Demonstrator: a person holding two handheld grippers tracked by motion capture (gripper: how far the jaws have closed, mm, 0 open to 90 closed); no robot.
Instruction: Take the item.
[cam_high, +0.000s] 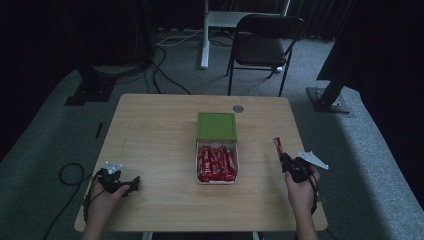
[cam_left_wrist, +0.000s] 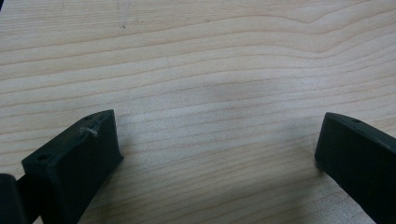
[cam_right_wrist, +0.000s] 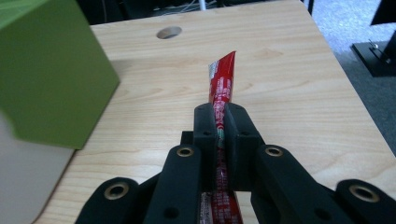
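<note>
One slim red foil-wrapped snack stick is clamped between the closed jaws of the right gripper, held above the light wooden table well to the right of the white open box with the green lid, in which many like red packets are seen packed. The left gripper is rested on the table well left of that box, its jaws wide apart with nothing between them. The removal of a single stick is judged done, while its setting down is left, and the box appears nearly full.
</note>
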